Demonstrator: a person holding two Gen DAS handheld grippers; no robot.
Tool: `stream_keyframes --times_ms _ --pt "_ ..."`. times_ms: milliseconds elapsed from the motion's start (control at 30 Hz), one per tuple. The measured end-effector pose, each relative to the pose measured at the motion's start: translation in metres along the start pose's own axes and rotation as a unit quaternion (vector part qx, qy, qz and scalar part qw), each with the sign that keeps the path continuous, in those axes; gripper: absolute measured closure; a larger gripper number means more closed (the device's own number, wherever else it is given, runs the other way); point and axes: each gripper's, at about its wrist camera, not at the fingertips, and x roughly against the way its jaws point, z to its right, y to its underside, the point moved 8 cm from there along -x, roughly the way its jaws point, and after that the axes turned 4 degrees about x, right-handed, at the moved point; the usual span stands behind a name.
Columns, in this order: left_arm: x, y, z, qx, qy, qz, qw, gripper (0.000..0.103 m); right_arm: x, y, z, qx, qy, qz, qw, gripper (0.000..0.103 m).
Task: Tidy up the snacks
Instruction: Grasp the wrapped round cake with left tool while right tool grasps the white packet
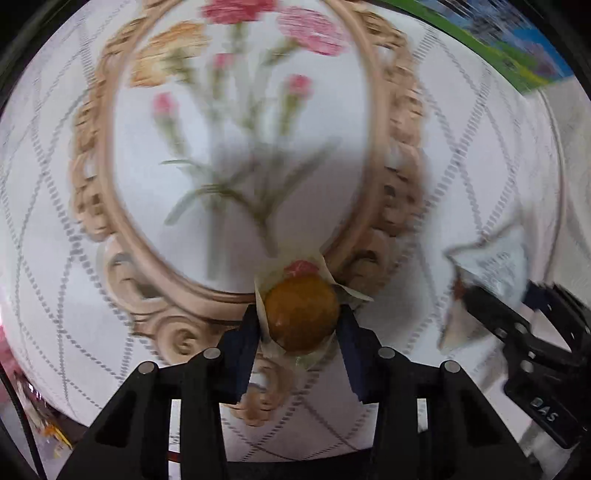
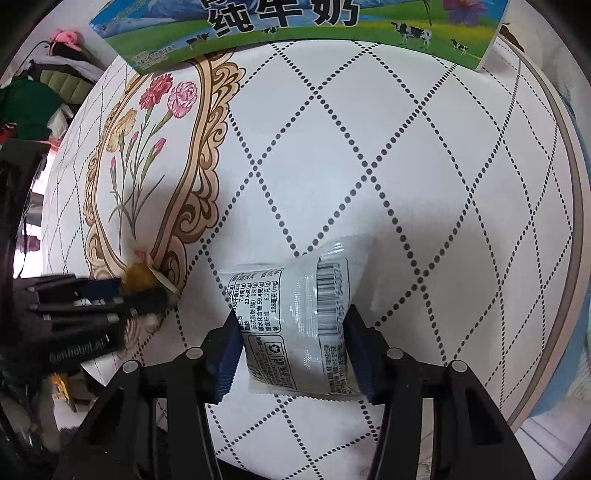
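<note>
Both hands are loaded at once. The left gripper [image 1: 301,325] points straight down with its fingers [image 1: 242,354] closed on a small golden-brown cake [image 1: 301,319] in a pale paper wrapper, right at the lower scroll of the flower medallion [image 2: 147,166] printed on the counter [image 2: 406,166]. Just beside it, the right gripper [image 2: 293,332] has its fingers pressed against both sides of a white snack packet [image 2: 295,317] with a barcode and nutrition panel — the film bulges between them, so I take that as a firm hold.

A green milk carton box [image 2: 295,29] sits at the far edge of the counter, well apart from both snacks. I see no tray or bin holding sorted snacks, so the organizing looks early — two items picked, neither yet placed. Where they belong I cannot tell; carrying and setting down remain.
</note>
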Motion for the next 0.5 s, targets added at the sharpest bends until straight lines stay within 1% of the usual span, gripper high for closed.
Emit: stream_keyframes --times_ms 33,100,167,300,433,500 --pt "-0.001 0.003 -0.006 0.006 0.001 -0.001 1.0 0.064 -0.001 0.002 0.0 0.0 0.0 -0.002 1.0 0.049" --pt "-0.006 0.002 -0.009 0.026 0.02 -0.008 0.9994 0.063 -0.005 0.005 0.0 -0.002 0.001 -0.005 1.0 0.049" --pt "-0.011 0.002 -0.007 0.024 0.019 -0.018 0.9994 0.062 -0.01 0.005 -0.002 -0.004 0.003 -0.008 1.0 0.049" --pt "-0.019 -0.007 -0.008 0.009 -0.002 -0.021 0.9998 0.062 -0.02 0.003 -0.001 -0.003 0.01 -0.022 1.0 0.047" --pt "-0.024 -0.008 0.007 0.009 -0.007 -0.016 0.9998 0.063 -0.028 0.002 -0.001 0.008 0.022 -0.032 0.999 0.047" --pt "-0.025 -0.008 0.012 0.006 -0.009 -0.012 0.9999 0.064 -0.029 0.001 -0.002 0.006 0.022 -0.031 0.999 0.047"
